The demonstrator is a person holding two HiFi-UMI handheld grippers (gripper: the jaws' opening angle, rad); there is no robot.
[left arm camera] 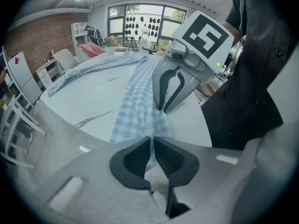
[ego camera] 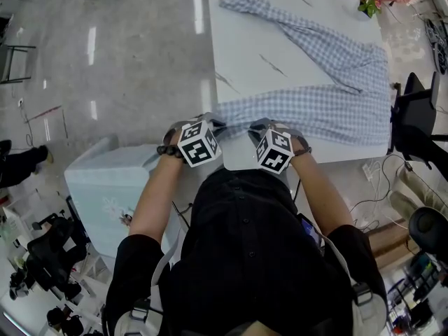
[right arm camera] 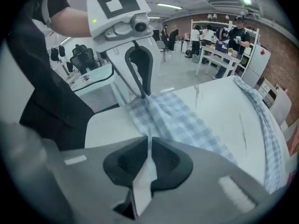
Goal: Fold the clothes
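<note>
Cloth is pinched in both tongs. The left tongs (left arm camera: pixel 152 146) are closed on the near edge of the checked shirt (ego camera: pixel 329 107). The right tongs (right arm camera: pixel 149 143) are closed on that same edge just to the right. A thin fold of fabric runs up between each pair of pads. The two grips sit near each other at the near edge of the table (ego camera: pixel 245 54), both tilted steeply down. I judge this to be a hold for lifting or drawing that edge so the shirt's body can be laid over itself, with two pinch points keeping it straight. The shirt lies spread across the near and right part of the white marbled top, with one sleeve (ego camera: pixel 280 19) stretched toward the far left corner. Folding therefore looks barely begun.

Containers are few. A small pot (ego camera: pixel 369 4) at the far right corner of the table holds a plant with red blooms, well apart from the tongs. A pale box (ego camera: pixel 105 180) stands on the floor to the left of the person. Its top looks closed, and its contents cannot be told.
</note>
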